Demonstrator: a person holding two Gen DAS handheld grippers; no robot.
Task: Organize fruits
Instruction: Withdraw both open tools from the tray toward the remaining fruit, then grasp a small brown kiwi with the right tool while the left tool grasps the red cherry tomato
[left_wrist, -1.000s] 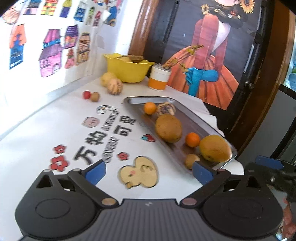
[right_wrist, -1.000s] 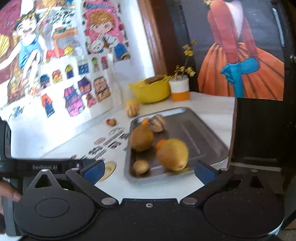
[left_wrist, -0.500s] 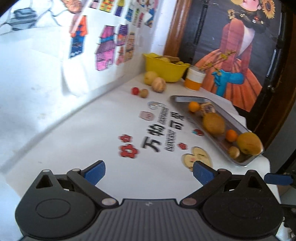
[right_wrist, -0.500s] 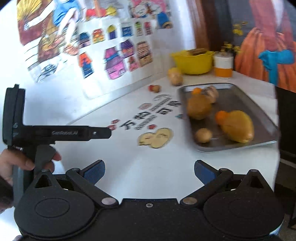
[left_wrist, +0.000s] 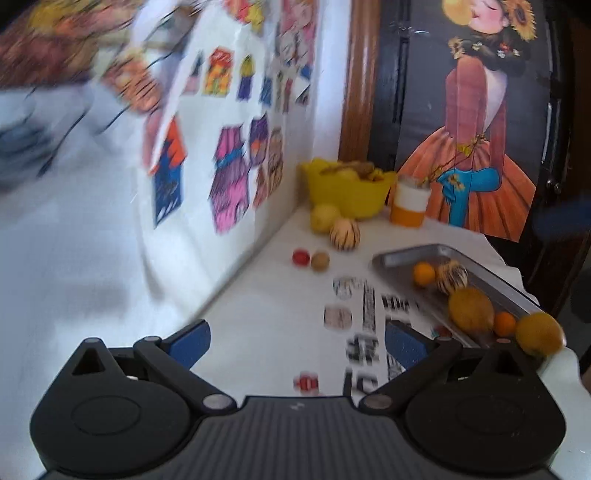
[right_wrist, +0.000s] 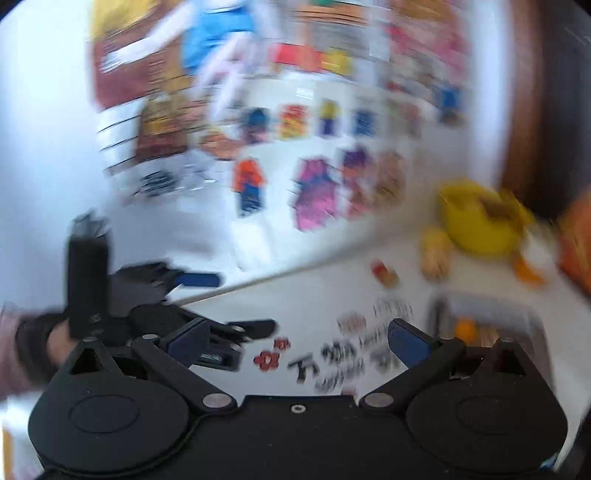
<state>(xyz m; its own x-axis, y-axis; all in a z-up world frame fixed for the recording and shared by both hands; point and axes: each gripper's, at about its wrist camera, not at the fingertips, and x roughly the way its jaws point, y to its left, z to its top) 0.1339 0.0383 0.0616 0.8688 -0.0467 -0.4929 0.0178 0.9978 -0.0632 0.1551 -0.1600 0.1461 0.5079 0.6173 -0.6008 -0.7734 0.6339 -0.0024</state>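
White tabletop (left_wrist: 280, 295), printed with black characters and red flowers, runs to a wall (left_wrist: 110, 240) covered in coloured drawings, with a dark poster of a woman in an orange dress (left_wrist: 476, 155) at the far end. On the right side lies a metal tray (left_wrist: 413, 254) holding five fruits: a large yellow one (left_wrist: 539, 333) at the near end, a brownish round one (left_wrist: 471, 309), a striped one (left_wrist: 452, 275) and two small oranges (left_wrist: 424, 273). A yellow bowl (left_wrist: 347, 195) stands in the far corner beside an orange-and-white cup (left_wrist: 409, 206). Before the bowl, on the cloth, sit a yellow fruit (left_wrist: 324, 218) and a striped melon (left_wrist: 344, 234), then a small red fruit (left_wrist: 300, 257) touching a small brown one (left_wrist: 320, 261). Left gripper (left_wrist: 297, 338) and right gripper (right_wrist: 295, 338) both hover with jaws spread wide, holding nothing. The right wrist view is badly blurred.
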